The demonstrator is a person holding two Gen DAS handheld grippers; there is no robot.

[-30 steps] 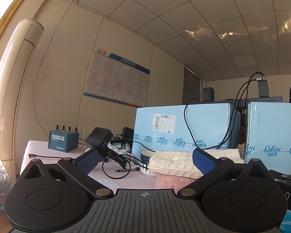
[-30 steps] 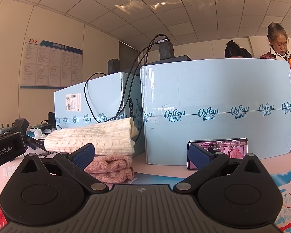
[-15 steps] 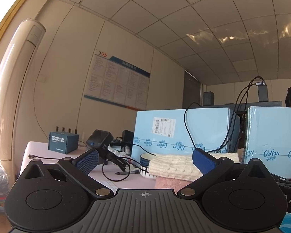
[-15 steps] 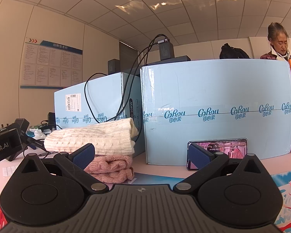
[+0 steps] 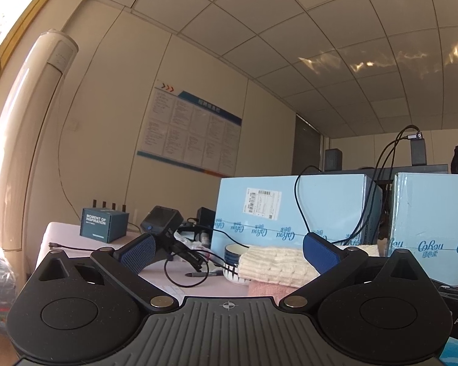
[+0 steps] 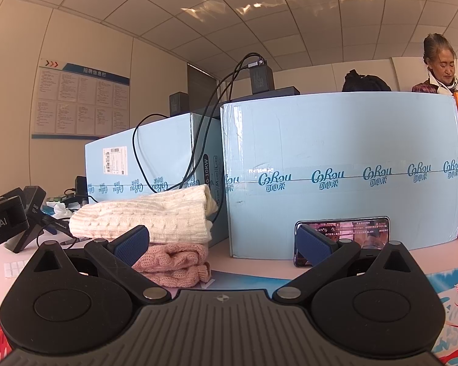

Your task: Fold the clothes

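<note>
A folded cream knit sweater (image 6: pixel 143 216) lies on top of a folded pink knit sweater (image 6: pixel 174 262) on the table, against a light blue box. The same stack shows in the left wrist view, cream (image 5: pixel 274 263) over pink (image 5: pixel 268 289). My left gripper (image 5: pixel 229 251) is open and empty, held above the table short of the stack. My right gripper (image 6: pixel 223 244) is open and empty, with its left finger (image 6: pixel 131 241) in front of the stack's near edge.
Two light blue cartons (image 6: pixel 342 177) (image 5: pixel 290 210) stand behind the clothes with cables draped over them. A phone (image 6: pixel 342 238) leans on the right carton. A bowl (image 5: pixel 233 262), pen, camera on a stand (image 5: pixel 165 228) and small dark box (image 5: pixel 103 224) sit to the left. A person (image 6: pixel 439 64) stands behind.
The left gripper has tilted up a little, so the table and stack sit lower in its view. The right gripper has barely moved. Both stay open.
</note>
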